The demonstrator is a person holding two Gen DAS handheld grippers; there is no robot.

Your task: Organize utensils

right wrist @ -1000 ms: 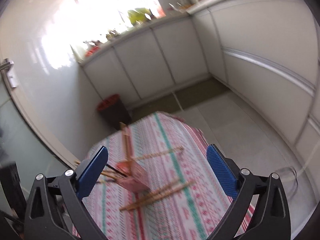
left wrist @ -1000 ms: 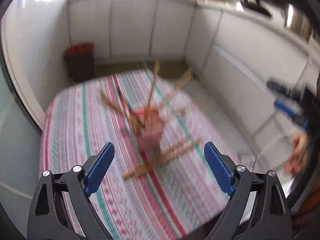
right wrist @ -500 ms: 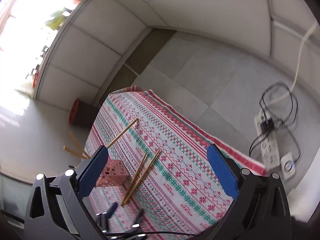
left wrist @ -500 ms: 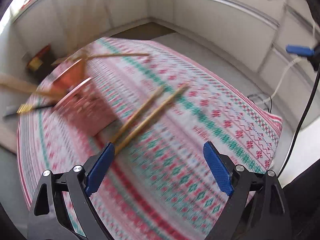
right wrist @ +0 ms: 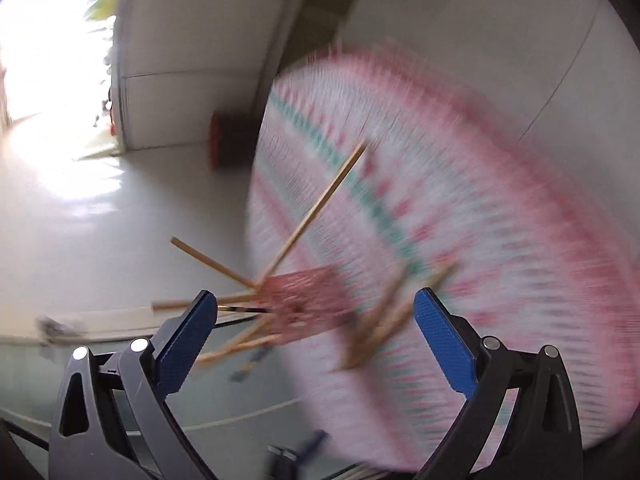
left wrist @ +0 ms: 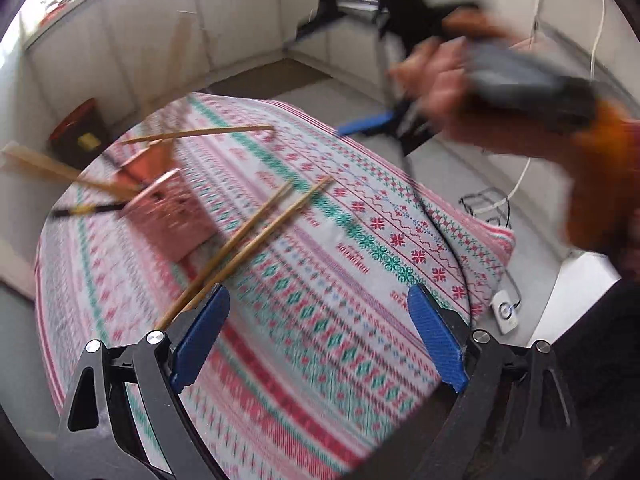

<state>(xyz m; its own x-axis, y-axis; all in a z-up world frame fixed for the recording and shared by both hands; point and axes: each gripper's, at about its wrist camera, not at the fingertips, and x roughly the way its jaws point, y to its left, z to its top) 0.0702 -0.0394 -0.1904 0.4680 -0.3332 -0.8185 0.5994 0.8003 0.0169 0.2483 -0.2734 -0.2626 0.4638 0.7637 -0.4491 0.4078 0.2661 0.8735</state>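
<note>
Chopsticks (left wrist: pixel 256 236) lie as a loose pair on the patterned tablecloth (left wrist: pixel 360 264), angled from near the middle of the table down toward our left gripper (left wrist: pixel 316 336), their near ends just beside its left blue pad. Past them, toward the table's far left edge, we see the pink mesh holder (left wrist: pixel 168 216) standing on the cloth with several more wooden sticks (left wrist: pixel 200 133) fanning out of it at different angles, one dark-tipped stick among them. Our left gripper has its jaws spread wide with nothing between them, held above the near part of the table. In the left wrist view our right hand (left wrist: pixel 436 80) shows at the upper right, blurred, wrapped around the other tool's handle out past the table's far right edge, with an orange sleeve (left wrist: pixel 600 176) behind it. From the right wrist view the right gripper (right wrist: pixel 316 336) is likewise wide open and holds nothing; the frame is heavily smeared, yet we can make out the holder (right wrist: pixel 308 300) between and beyond its pads, sticks jutting from it over the table's edge, and the loose pair (right wrist: pixel 384 320) lying close to the right pad. A dark bin with a red rim (left wrist: pixel 78 128) stands on the floor beyond the table's far edge, near the white cabinets (left wrist: pixel 240 28). A power strip with cables (left wrist: pixel 505 312) lies on the floor off the right edge
</note>
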